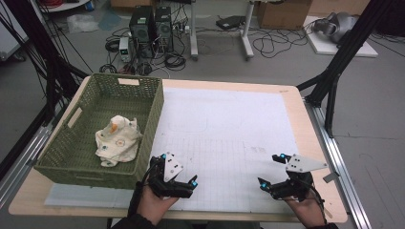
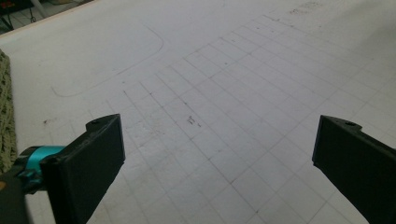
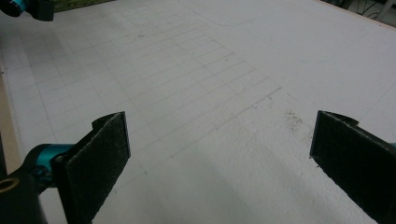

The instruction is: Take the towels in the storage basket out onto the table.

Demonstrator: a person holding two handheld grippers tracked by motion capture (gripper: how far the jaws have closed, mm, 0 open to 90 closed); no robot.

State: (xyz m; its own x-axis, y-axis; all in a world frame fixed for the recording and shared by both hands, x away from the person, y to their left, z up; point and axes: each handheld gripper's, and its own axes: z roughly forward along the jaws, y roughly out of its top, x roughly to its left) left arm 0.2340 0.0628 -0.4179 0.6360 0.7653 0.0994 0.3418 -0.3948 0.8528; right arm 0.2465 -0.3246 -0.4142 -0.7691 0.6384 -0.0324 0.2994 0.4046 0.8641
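A crumpled white cloth [image 1: 117,139] with small prints lies inside the green woven basket [image 1: 62,168] at the table's left. My left gripper [image 1: 178,168] hovers near the front edge, just right of the basket's front corner, open with nothing between its jaws [image 2: 217,154]. My right gripper [image 1: 270,170] is held near the front right of the table, also open and empty [image 3: 219,149]. Both point over the white gridded paper sheet [image 1: 224,138].
The paper sheet [image 2: 210,79] covers most of the wooden tabletop [image 1: 313,138]. The basket's edge [image 2: 5,116] shows at the far left of the left gripper view. Computers, cables and boxes [image 1: 150,28] stand on the floor beyond the table. A black frame leg [image 1: 334,71] rises at right.
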